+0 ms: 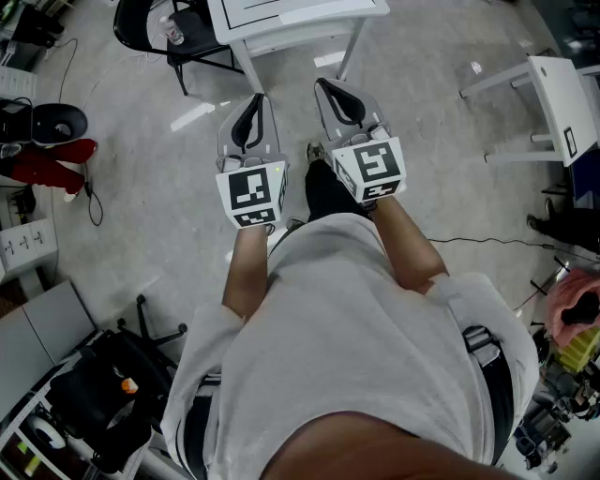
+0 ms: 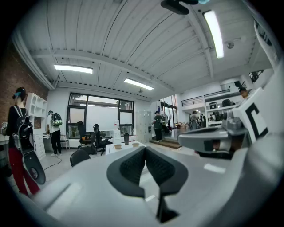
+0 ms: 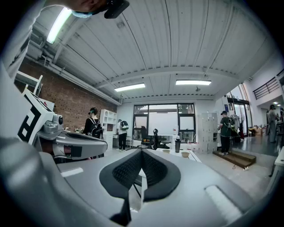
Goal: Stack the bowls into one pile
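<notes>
Everything here is placed against the white table point(image 1: 281, 23). Far to its left, one person in a black top and red trousers point(image 2: 18, 133) is seen standing. One black chair point(image 1: 150, 28) is set just beside the table's left end. On the near side of the table two grippers are held side by side, near each other but not touching, and both are pointed toward it. The left gripper point(image 1: 255, 101) is shown with its jaws pressed fully together, and nothing is gripped between them. On the table top, well beyond the jaws, two bowls can be counted. One bowl point(image 2: 117, 146) lies toward the table's left and a second bowl point(image 2: 136, 144) toward its right. They are apart and unstacked, and one dark bottle point(image 2: 126, 138) stands between them. Neither bowl is touched by a gripper. The right gripper point(image 1: 326, 89) is likewise closed tight pad to pad, with nothing held. Only a white leg of the table is glimpsed below its jaws in the right gripper view. To the right of the table one person in a dark green top point(image 3: 225, 133) is seen standing by a low step. Well to the right of the table, a second table point(image 1: 562, 103), also white, is set on the grey floor point(image 1: 141, 216).
</notes>
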`<state>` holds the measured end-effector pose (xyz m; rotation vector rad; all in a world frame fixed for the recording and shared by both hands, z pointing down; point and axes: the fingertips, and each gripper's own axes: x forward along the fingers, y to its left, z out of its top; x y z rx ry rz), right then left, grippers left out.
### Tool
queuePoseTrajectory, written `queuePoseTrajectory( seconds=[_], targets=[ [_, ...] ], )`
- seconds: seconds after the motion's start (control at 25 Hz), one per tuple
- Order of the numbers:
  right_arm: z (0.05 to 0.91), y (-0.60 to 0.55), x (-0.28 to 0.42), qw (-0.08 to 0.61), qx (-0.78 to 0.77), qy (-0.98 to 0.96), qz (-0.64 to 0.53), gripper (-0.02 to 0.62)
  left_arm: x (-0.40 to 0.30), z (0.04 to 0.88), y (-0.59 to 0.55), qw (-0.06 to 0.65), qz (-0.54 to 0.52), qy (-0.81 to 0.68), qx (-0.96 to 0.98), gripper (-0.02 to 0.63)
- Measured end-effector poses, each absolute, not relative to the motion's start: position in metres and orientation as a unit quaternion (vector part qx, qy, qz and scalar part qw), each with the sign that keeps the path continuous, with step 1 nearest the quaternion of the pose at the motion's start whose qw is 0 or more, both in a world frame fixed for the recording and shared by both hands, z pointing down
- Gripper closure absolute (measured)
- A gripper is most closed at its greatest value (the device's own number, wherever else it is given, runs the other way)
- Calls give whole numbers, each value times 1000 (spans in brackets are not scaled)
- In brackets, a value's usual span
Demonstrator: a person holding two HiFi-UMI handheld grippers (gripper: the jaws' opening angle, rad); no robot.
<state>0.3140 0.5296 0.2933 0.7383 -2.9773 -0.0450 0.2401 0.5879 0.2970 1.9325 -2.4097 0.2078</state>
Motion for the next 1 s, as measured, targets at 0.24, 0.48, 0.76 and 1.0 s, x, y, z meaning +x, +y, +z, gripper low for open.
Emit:
queuePoseTrajectory(
  seconds=[0.24,0.48,0.76,1.0],
  targets=[
    [300,458,279,38,245,-969,-9,597,197,306,524,43,68,-780,620,604],
    [300,353,247,45,242,-969,-4,597,159,308,423,55,96,-781,615,604],
    [321,238,227,63,236,-970,20,597,137,326,305,78,110,-772,621,604],
    [350,175,205,99,232,-967,41,597,107,358,254,139,110,-770,613,604]
  ],
)
